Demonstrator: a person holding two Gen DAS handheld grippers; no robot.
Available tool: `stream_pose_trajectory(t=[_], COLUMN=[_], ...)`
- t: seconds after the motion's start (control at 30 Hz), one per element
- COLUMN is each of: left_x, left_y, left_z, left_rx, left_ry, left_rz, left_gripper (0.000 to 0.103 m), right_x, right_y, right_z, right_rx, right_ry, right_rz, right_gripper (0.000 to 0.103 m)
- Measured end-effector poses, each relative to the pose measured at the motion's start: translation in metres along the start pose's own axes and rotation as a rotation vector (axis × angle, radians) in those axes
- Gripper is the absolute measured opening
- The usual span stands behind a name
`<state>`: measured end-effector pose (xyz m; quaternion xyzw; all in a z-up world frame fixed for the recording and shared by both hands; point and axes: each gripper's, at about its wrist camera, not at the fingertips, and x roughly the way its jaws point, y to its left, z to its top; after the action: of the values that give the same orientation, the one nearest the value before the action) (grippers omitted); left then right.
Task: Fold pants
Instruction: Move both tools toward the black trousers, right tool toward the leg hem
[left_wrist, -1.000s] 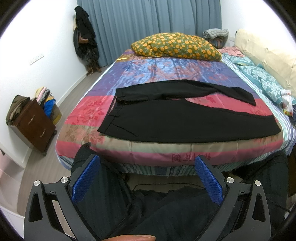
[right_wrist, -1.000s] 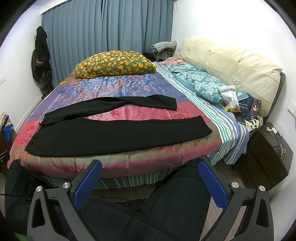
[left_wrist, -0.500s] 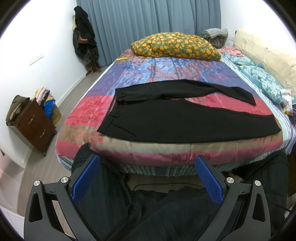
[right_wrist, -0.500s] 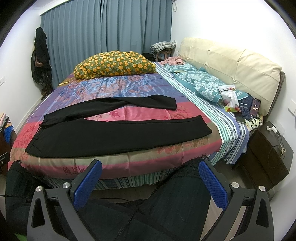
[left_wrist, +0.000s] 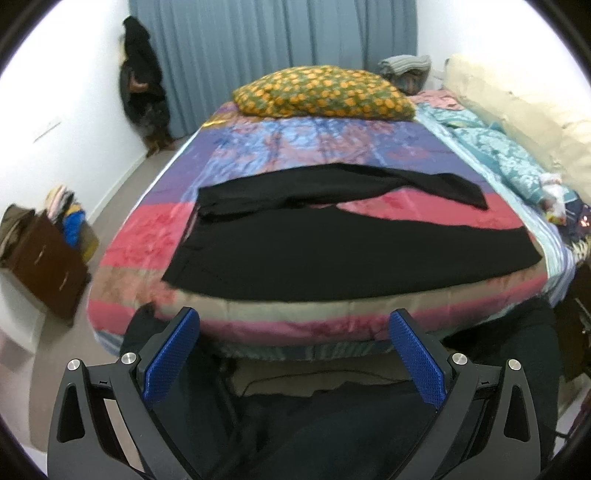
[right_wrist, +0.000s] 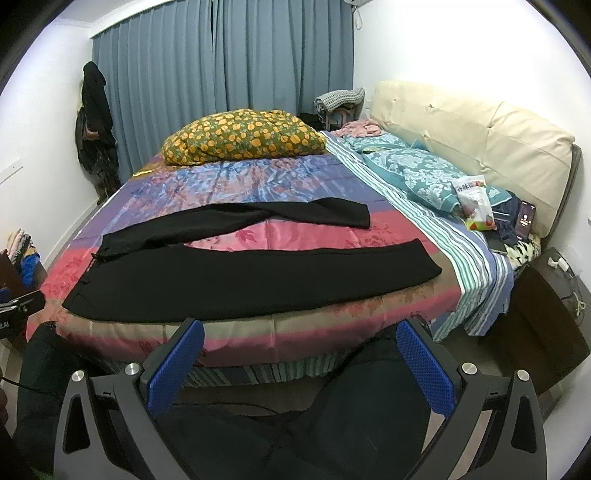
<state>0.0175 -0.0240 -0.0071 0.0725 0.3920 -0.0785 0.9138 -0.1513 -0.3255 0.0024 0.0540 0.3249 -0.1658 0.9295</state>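
**Both grippers closer to the bed, pants unfolded**

Now, from the left: a brown wooden cabinet piled with clothes stands against the white wall, and a dark coat hangs in the corner beside the blue-grey curtain. The left gripper hovers short of the bed's near edge, its blue-padded jaws wide apart and holding nothing. Compared with half a second ago its view has closed in: the bed fills more of the picture, and the picture is slightly blurred.

The black pants lie flat on the striped pink, purple and blue satin quilt, waist to the left. The near leg runs straight along the bed's front edge; the far leg angles away toward the right, leaving a wedge of pink quilt between them. Their lie is unchanged from the earlier frames. Behind them sits a green pillow with orange flowers.

The right gripper likewise hangs before the bed edge, jaws spread and empty, nearer than before. Farther right are teal patterned bedding, a snack packet, a phone and the cream padded headboard.
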Motion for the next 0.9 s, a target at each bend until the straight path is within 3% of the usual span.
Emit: stream_pose_trajectory(t=[0.17,0.37,0.43,0.5,0.57,0.73,0.83,0.9], left_x=[0.004,0.027,0.036,0.050,0.061,0.096,0.122,0.137], left_y=[-0.007,-0.016,-0.020,-0.025,-0.029,-0.032,-0.033,-0.034], left_z=[0.017,0.053,0.062,0.072,0.077,0.074,0.067,0.062], left_rx=[0.020,0.000,-0.011,-0.013,-0.008,0.002,0.000,0.005], left_ry=[-0.027,-0.069,-0.074,-0.067,-0.053,0.019,0.099,0.147], left_rz=[-0.017,-0.005,-0.003,0.004,0.017,0.054,0.070,0.087], left_gripper=[0.102,0.102,0.102,0.102,0.102,0.102,0.102,0.102], right_x=[0.001,0.020,0.063,0.131,0.162,0.247,0.334,0.394], right_y=[0.006,0.012,0.008,0.007,-0.001,-0.046,-0.067,-0.077], right_z=[0.011,0.037,0.045,0.048,0.054,0.107,0.132,0.134], right_rx=[-0.038,-0.070,-0.046,-0.028,-0.033,-0.128,-0.316,-0.460], right_ry=[-0.082,-0.244,-0.159,0.053,0.058,-0.021,0.082,0.188], right_rz=[0.040,0.123,0.240,0.241,0.209,0.075,-0.019,-0.051], right_gripper=[0.103,0.103,0.103,0.100,0.097,0.097,0.095,0.072])
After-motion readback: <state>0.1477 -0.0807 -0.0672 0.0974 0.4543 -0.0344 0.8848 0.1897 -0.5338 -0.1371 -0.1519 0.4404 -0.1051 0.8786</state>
